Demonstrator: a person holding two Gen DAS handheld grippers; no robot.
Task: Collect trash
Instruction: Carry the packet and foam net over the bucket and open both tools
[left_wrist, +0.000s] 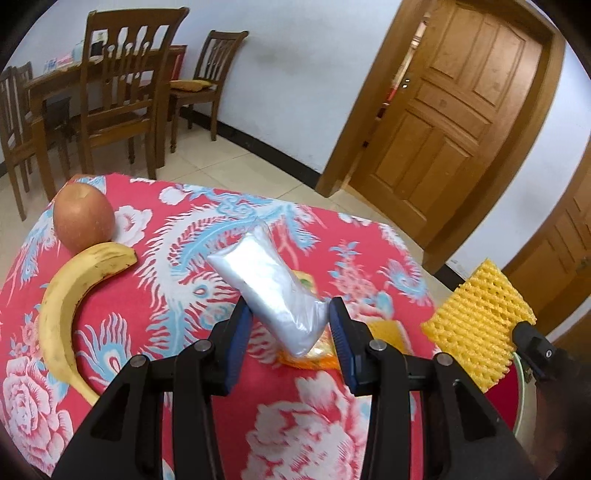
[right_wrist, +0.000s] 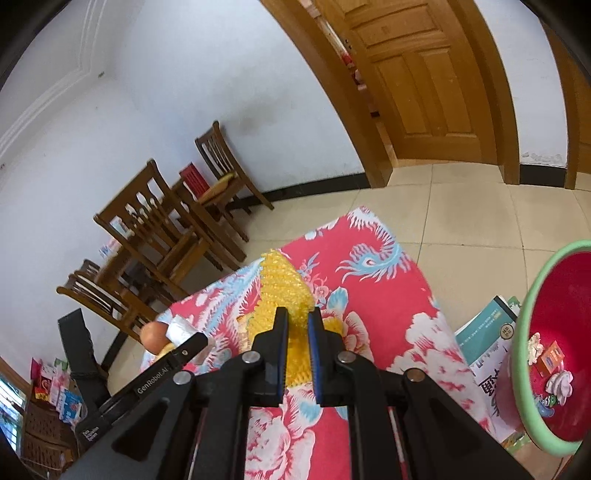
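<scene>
My left gripper (left_wrist: 289, 311) is shut on a silvery plastic packet (left_wrist: 266, 281), held tilted above the red flowered tablecloth (left_wrist: 177, 295). An orange wrapper (left_wrist: 314, 360) lies on the cloth just under the packet. My right gripper (right_wrist: 297, 319) is shut on a yellow foam fruit net (right_wrist: 280, 284), lifted off the cloth; in the left wrist view that yellow foam fruit net (left_wrist: 480, 321) hangs at the right in the right gripper's finger (left_wrist: 532, 341). A red basin with a green rim (right_wrist: 524, 314) stands at the right, holding several scraps of trash (right_wrist: 550, 369).
An apple (left_wrist: 83, 216) and a banana (left_wrist: 70, 306) lie on the left of the cloth. A teal book (right_wrist: 487, 332) lies beside the basin. Wooden chairs (left_wrist: 122, 88) and a dining table stand beyond, and a wooden door (left_wrist: 450, 110) is behind the table's far edge.
</scene>
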